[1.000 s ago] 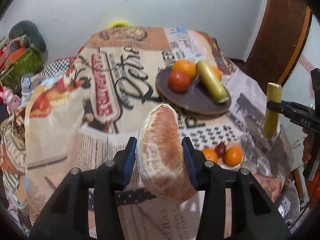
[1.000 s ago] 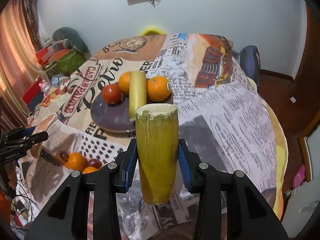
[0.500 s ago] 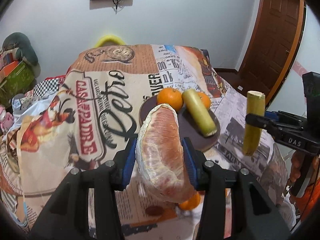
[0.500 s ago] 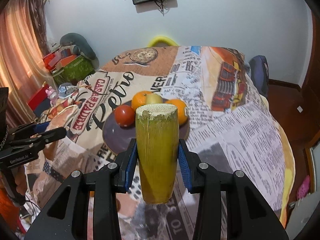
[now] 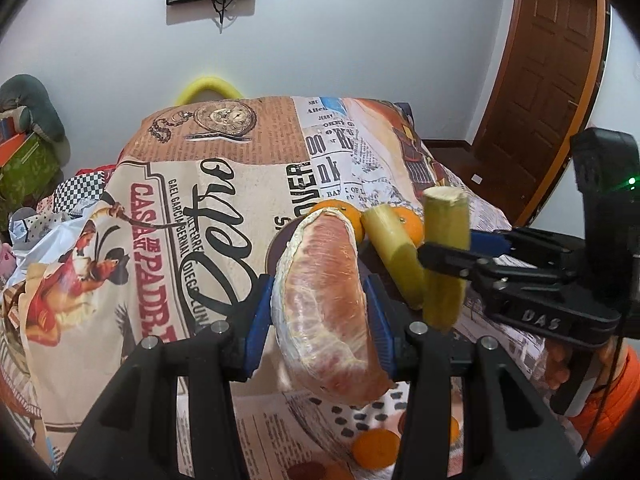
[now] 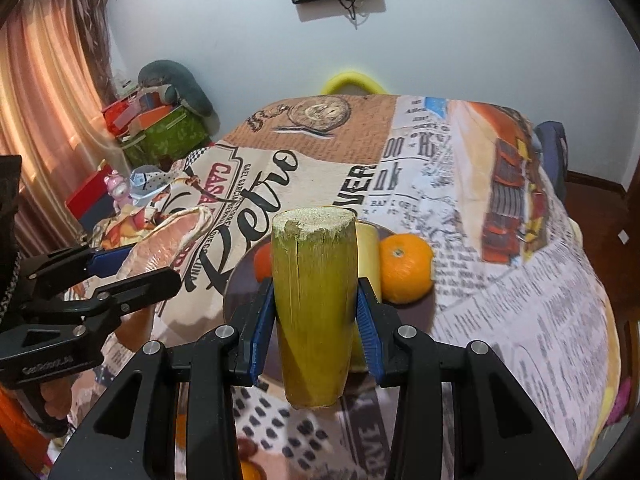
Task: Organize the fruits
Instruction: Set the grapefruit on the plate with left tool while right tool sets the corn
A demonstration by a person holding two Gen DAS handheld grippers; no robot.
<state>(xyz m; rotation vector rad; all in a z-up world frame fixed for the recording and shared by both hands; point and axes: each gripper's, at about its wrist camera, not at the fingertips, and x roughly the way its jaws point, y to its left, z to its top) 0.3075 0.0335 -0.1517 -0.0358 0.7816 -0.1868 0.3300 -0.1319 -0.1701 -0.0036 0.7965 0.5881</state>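
My left gripper [image 5: 320, 312] is shut on a peeled pink pomelo segment [image 5: 324, 300] and holds it above the table, just left of the dark round plate [image 6: 416, 312]. My right gripper [image 6: 316, 316] is shut on an upright yellow-green sugarcane piece [image 6: 314, 308], above the plate's near edge. On the plate lie two oranges [image 6: 406, 268] and a second sugarcane piece [image 5: 394, 252]. The pomelo segment also shows in the right wrist view [image 6: 168, 236], and the held sugarcane piece shows in the left wrist view [image 5: 444, 256]. Loose small oranges [image 5: 376, 448] lie on the cloth below.
The table wears a printed newspaper-pattern cloth [image 5: 224, 200]. A yellow chair back [image 6: 352, 82] stands behind the table. Boxes and cushions [image 6: 164, 120] are piled at the left by a curtain. A brown door [image 5: 548, 80] is at the right.
Both grippers have moved forward and closer together towards the plate, each still holding its fruit. The tomato on the plate is now hidden behind the held fruit.
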